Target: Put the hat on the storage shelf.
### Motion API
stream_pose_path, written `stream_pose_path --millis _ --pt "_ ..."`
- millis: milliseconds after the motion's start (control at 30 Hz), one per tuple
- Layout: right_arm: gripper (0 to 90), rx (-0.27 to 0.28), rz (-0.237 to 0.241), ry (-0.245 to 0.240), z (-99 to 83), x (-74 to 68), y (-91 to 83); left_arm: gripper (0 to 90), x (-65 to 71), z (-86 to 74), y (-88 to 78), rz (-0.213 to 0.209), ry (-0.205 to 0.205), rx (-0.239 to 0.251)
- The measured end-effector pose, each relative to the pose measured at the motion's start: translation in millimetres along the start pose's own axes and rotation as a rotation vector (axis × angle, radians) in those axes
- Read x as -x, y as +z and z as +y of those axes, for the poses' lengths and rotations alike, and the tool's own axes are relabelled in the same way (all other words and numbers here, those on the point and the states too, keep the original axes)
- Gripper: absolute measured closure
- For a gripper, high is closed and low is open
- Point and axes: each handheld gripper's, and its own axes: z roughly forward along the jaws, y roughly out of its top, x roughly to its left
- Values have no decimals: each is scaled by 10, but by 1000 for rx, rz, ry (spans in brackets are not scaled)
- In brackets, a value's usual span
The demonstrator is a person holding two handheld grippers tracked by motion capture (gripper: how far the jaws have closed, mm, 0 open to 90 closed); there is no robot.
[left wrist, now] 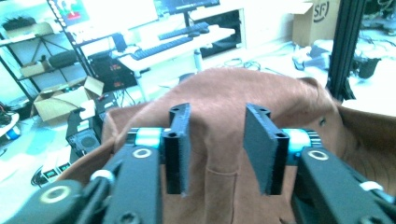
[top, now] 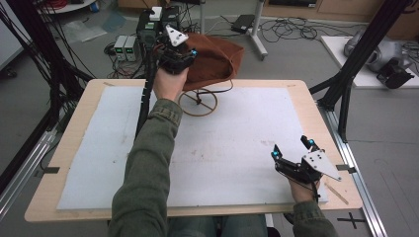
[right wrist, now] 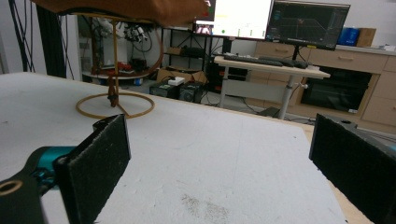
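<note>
Background cardboard box [left wrist: 322, 16] reads "SF", partly legible.

A grey floor [top: 296, 59] strewn with black cables [top: 289, 30] lies beyond the wooden surface [top: 64, 148], upper part of the high view. Black frame posts [top: 363, 49] stand at right. In the right gripper view, lit monitors [right wrist: 275, 18] sit above a desk [right wrist: 266, 67], with wooden cabinets [right wrist: 373, 70] at far right.

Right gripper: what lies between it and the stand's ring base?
Nothing: bare white mat runs from the right gripper to the ring base, per the right gripper view.
</note>
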Motion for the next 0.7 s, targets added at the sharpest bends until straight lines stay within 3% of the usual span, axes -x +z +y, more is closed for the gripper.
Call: stream_pose_path --millis 267,467,700 --pt "49 3 1 -2 1 5 -5 494 33 22 -118 66 34 104" --pt "49 3 -3 1 1 10 -12 402 -43 -29 -213 124 -10 159" --pt "49 2 -4 -2 0 2 -4 348 -155 2 -421 146 -35 199"
